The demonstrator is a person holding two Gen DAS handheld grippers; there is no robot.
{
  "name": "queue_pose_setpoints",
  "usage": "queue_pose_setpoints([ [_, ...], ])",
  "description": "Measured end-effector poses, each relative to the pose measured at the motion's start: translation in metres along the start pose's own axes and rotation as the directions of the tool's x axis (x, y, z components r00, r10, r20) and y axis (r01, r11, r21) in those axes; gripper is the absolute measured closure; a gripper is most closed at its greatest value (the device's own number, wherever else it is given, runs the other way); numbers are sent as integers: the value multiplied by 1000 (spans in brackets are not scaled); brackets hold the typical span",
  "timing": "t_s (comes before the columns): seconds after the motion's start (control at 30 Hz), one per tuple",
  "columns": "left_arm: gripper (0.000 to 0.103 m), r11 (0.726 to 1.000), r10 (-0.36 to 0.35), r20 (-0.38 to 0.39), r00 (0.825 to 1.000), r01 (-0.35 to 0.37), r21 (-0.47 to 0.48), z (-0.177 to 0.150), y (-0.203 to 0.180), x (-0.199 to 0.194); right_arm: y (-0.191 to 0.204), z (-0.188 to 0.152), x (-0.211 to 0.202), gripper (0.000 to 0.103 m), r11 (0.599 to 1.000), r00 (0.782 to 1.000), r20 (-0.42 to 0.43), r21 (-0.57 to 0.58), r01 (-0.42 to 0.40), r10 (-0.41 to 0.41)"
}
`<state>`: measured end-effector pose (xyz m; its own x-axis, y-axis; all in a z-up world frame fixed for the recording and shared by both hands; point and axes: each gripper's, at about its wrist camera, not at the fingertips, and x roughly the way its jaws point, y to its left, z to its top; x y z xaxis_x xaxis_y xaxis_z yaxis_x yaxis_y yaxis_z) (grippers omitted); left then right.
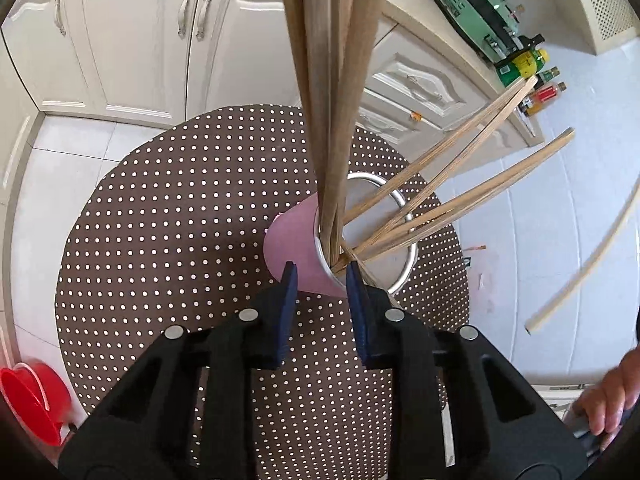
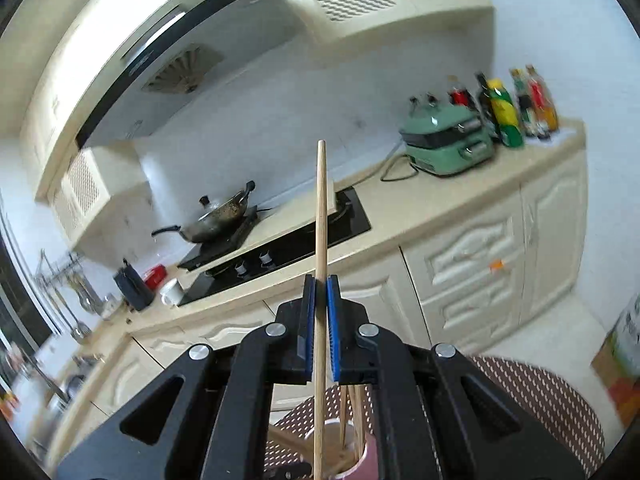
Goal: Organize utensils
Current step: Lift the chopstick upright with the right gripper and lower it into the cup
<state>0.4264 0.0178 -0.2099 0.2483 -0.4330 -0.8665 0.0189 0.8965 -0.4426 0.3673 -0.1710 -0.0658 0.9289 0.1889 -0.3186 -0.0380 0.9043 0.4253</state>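
Pink cup (image 1: 292, 252) on the dotted desk (image 1: 160, 240) already holds most chopsticks (image 1: 440, 184). 1 chopstick (image 2: 321, 216), pinched upright by the closed right hand-held gripper (image 2: 320, 292) above the cup, remains to place. Left hand-held gripper (image 1: 320, 280), narrowly parted, straddles the cup's rim without evident contact.

Black gripper (image 2: 319, 292) frames, blue pads (image 2: 333, 320), silver screws (image 2: 276, 329).
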Motion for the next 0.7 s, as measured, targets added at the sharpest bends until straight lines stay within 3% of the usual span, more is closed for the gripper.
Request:
queue_pose_setpoints([
  [0.4, 78, 997, 62, -4, 998, -62, 47, 8, -8, 4, 16, -50, 45, 98, 990, 997, 73, -141, 4, 6],
  [0.7, 78, 997, 63, -6, 998, -63, 41, 8, 1, 7, -5, -97, 54, 98, 989, 999, -52, -145, -2, -6],
])
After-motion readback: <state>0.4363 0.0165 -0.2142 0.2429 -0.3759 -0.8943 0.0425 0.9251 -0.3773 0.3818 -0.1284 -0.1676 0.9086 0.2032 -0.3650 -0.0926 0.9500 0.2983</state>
